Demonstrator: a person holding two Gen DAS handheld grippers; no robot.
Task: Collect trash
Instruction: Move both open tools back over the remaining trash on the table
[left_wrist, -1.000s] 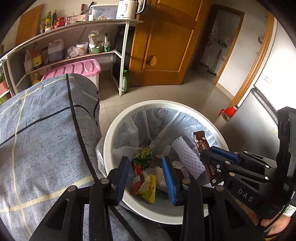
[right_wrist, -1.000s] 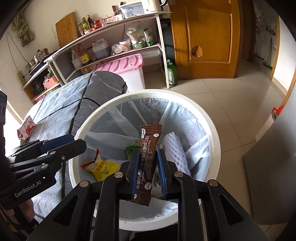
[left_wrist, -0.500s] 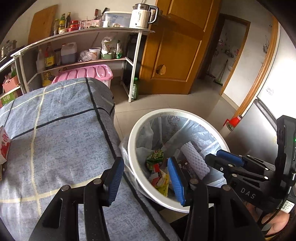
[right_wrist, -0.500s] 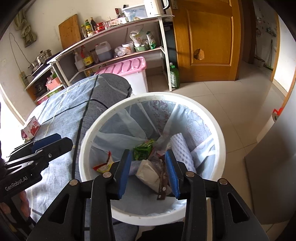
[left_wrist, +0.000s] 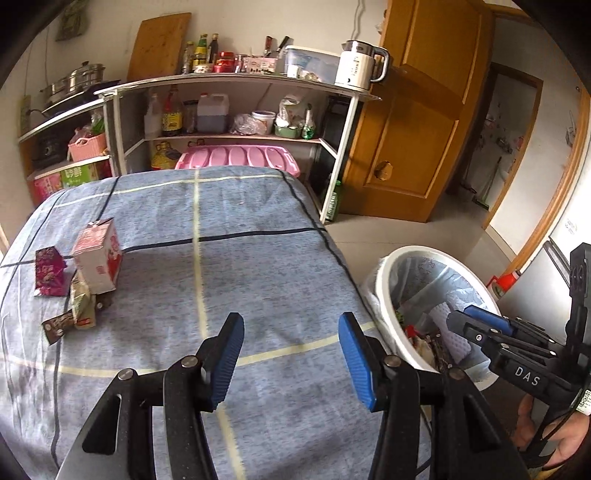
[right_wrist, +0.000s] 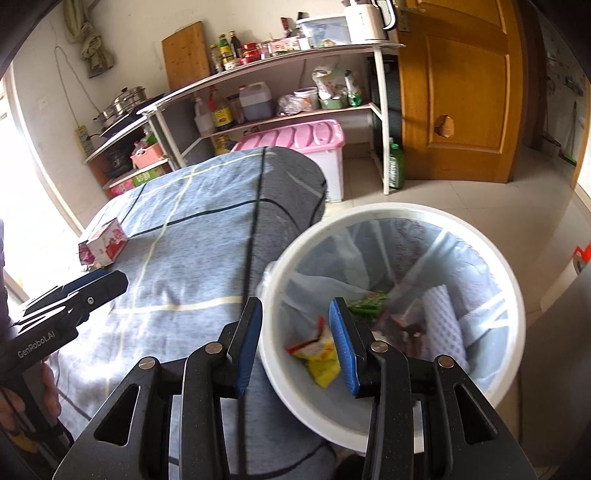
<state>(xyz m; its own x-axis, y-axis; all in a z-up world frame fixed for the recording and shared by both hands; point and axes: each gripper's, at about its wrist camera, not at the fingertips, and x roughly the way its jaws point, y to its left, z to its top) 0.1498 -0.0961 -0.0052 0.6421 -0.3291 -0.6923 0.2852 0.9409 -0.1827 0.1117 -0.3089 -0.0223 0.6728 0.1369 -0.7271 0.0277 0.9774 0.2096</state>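
Left gripper (left_wrist: 291, 356) has swung from the round white plastic bin (right_wrist: 391, 218) to over the grey-blue checked tablecloth (left_wrist: 240, 266), jaws wide, empty. Right gripper (right_wrist: 295, 345) released; its brown sachet now lies in the bin. Red-white carton (left_wrist: 98, 260) and wrappers (left_wrist: 79, 306) remain on the cloth.

White "DAS" lettering on black body of right gripper (left_wrist: 480, 328), seen from left wrist. White "GenRobot.AI" on black body of left gripper (right_wrist: 79, 290), seen from right wrist. Carton print unreadable.
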